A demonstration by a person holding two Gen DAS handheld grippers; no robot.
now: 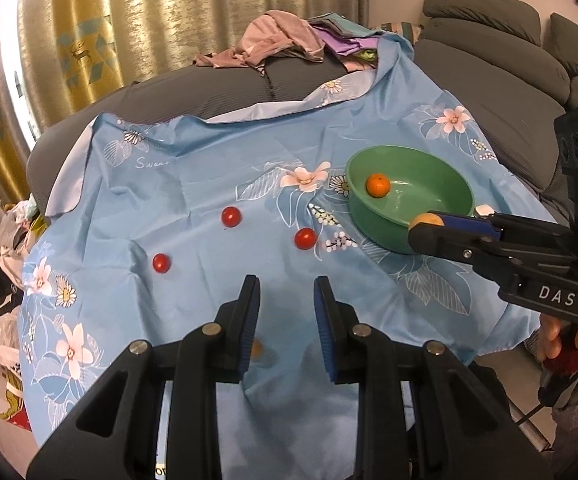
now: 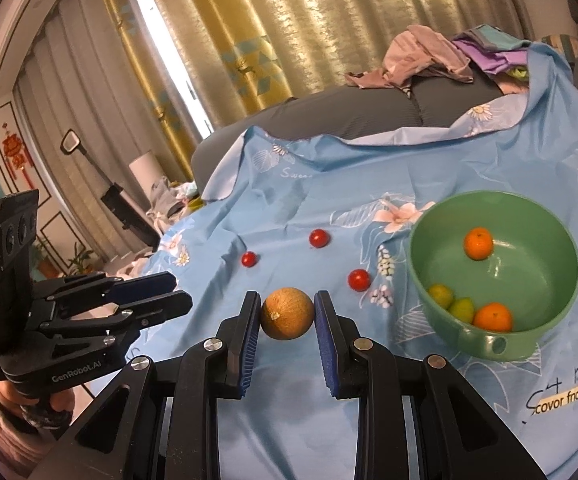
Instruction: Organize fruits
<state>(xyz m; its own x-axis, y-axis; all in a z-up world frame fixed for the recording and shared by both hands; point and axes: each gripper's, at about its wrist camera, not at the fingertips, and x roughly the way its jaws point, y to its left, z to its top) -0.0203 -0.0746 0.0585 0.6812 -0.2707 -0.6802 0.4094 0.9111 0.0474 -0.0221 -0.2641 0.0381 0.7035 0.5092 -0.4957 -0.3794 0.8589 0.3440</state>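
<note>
From your left wrist camera, your left gripper [image 1: 287, 300] hangs over the blue flowered cloth [image 1: 209, 184] with its jaws spread apart and nothing between them. Ahead and to the left of the jaws lie three small red tomatoes [image 1: 231, 216], well apart from one another. Ahead to the right stands the green bowl [image 1: 373, 220], with one orange [image 1: 377, 185] showing inside. Your right gripper [image 1: 429, 226] comes in from the right, its tips at the bowl's near rim, closed on a tan round fruit [image 1: 425, 220].

From your right wrist camera, the right gripper [image 2: 287, 314] has its jaws closed on that tan round fruit [image 2: 287, 313], both pads touching its sides. The green bowl [image 2: 489, 344] sits to the right of the jaws and holds two oranges [image 2: 478, 243] and two yellow-green fruits [image 2: 441, 295]. The three tomatoes [image 2: 359, 279] lie ahead of the jaws on the cloth [image 2: 289, 420]. Your left gripper [image 2: 177, 292] is at the left, its jaws parted and empty.
</note>
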